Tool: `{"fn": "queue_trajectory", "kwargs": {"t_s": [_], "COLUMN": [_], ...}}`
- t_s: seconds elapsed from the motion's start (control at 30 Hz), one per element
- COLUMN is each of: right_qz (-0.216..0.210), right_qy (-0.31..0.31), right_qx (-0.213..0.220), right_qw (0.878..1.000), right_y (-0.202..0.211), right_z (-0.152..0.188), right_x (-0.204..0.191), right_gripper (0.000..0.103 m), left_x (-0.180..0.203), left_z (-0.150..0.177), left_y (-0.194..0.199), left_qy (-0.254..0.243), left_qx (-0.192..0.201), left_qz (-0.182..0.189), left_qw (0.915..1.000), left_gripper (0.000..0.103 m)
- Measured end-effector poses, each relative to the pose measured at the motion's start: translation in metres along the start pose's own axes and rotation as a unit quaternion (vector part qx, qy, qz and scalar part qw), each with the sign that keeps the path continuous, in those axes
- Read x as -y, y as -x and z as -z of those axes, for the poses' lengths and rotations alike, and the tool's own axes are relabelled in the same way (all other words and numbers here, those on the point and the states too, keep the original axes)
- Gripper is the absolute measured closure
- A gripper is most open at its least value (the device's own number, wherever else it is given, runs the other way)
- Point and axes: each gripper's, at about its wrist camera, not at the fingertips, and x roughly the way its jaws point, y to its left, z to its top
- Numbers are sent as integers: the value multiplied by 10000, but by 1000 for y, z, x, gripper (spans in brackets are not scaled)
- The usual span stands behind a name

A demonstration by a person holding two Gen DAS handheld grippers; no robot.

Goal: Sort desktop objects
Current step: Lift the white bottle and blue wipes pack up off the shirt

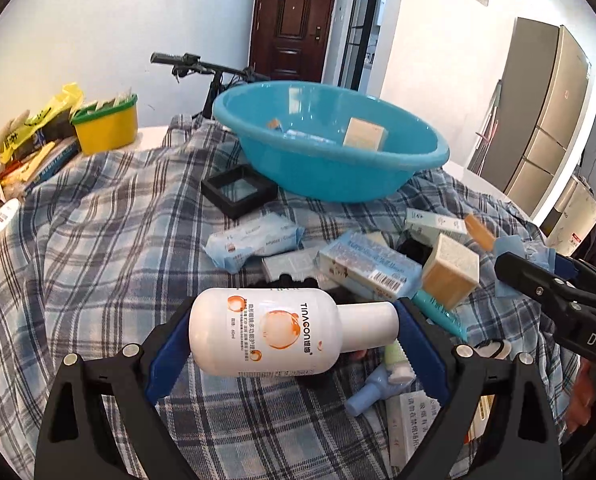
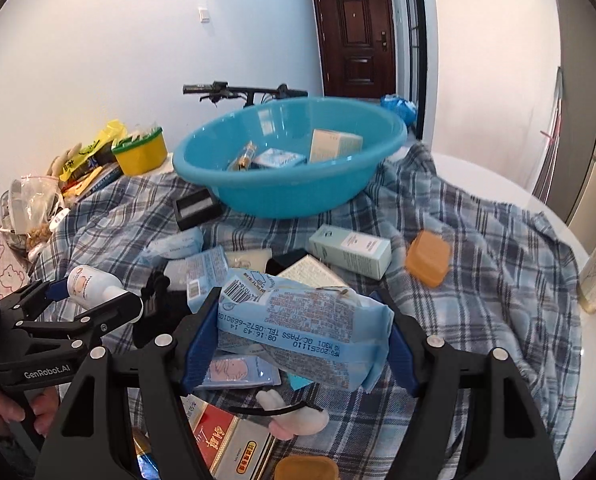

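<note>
Both hands are in the carry step of the sort: each has a thing lifted clear of the plaid cloth (image 1: 98, 248), and the blue plastic basin (image 1: 329, 168) beyond the pile looks to be where they go.

The left gripper (image 1: 294, 332) pinches a white contact-lens solution bottle (image 1: 266, 330) lengthwise, one pad on its base and the other on its cap, so the jaws stand wide. The right gripper (image 2: 298, 336) is clamped on a light blue pack of wet wipes (image 2: 298, 328) by its two ends, with the soft wrap buckling a little between the pads.

As I judge it, the next move calls for carrying both forward over the basin's near rim, then spreading the jaws low inside it so the bottle does not bounce out. The two hands are close together, so one should go in ahead of the other.

Counted in the right wrist view:
- one basin, holding what seem to be three items, a pale carton (image 2: 333, 144), a small blue box and a dark tube, though the tube is blurred
- one black square case (image 2: 196, 208) just before the basin
- one pale green carton (image 2: 349, 250) on the cloth
- two orange soap-like blocks, one by that carton (image 2: 427, 258)
- at least two more blue wipe packs in the pile
</note>
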Motion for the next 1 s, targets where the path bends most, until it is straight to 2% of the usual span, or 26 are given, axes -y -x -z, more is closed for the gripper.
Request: {"fn": "queue_trajectory", "kwargs": {"t_s": [0.4,0.7,1.0], "right_qz": [81,88,100], "right_qy": [148,274,372], "right_qx": [765,1386,2057], "right_qw": [9969,9899,9779], "right_y": [36,67,103], "right_z": [-29,-57,-83], "right_x": [-7,-15,-25], "right_gripper": [32,32,32], "left_x": [1,9,20], "left_z": [-33,-65,-87], "left_y": [33,74,109], "left_qy": [-232,-339,-397], "left_qx": [854,1679,2245], "left_qz": [-81,-52,22], "left_qw": [9960,9852,9737], "left_gripper": [7,7,7]}}
